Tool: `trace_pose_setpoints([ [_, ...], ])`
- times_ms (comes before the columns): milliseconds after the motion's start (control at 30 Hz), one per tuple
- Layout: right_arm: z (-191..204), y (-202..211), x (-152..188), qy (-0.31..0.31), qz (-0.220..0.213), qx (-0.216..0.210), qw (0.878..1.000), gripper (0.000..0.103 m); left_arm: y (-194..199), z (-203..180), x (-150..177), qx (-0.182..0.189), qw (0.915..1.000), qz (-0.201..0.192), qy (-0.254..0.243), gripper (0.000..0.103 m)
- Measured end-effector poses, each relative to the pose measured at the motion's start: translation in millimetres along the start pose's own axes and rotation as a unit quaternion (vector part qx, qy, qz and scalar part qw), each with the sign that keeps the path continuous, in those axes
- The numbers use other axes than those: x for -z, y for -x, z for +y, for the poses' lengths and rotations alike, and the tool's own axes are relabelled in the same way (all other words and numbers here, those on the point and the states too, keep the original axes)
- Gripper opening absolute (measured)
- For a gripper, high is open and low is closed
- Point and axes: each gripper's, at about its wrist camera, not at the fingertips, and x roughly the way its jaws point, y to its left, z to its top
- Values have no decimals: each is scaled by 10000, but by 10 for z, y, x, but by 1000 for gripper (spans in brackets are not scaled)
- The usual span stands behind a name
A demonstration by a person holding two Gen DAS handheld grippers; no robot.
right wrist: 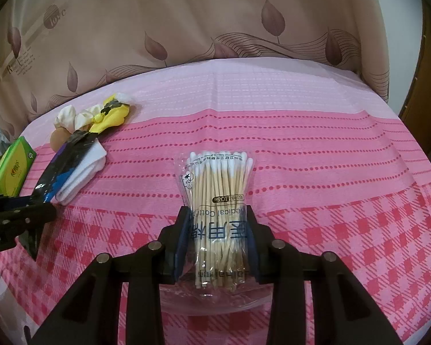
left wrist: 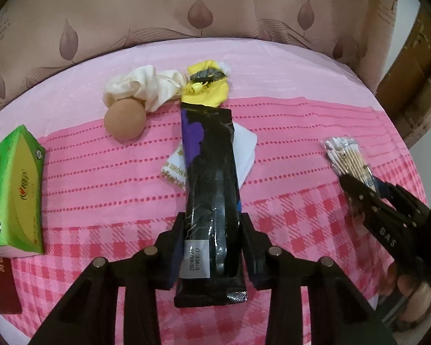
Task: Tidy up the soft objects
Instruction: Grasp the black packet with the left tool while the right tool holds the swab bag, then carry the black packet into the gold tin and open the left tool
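A long black packet with purple print lies lengthwise between the jaws of my left gripper, and both pads press on its sides near the labelled end. It shows again in the right wrist view as the black packet, with the left gripper at its lower end. My right gripper is shut on a clear bag of wooden cotton swabs, tips pointing away. In the left wrist view the swab bag and the right gripper are at the right.
Under the packet lie a white sock and a white sachet. Beyond are a yellow soft item, a cream cloth and a brown ball. A green tissue box and red box stand left. A curtain backs the pink tablecloth.
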Motion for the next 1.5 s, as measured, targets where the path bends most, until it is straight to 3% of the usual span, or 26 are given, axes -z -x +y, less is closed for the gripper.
trace_pose_setpoints([
  [267, 22, -1, 0, 14, 5, 19, 10000, 35, 187, 129, 163, 113, 9999, -80, -75, 35],
  [633, 27, -8, -5, 37, 12, 40, 10000, 35, 525, 336, 306, -188, 9989, -386, -176, 35],
  [1133, 27, -12, -5, 36, 14, 41, 10000, 35, 986, 778, 308, -485, 9955, -790, 176, 35],
  [1500, 54, -15, -1, 46, 17, 58, 10000, 35, 1334, 1454, 397, -975, 9882, -978, 662, 35],
])
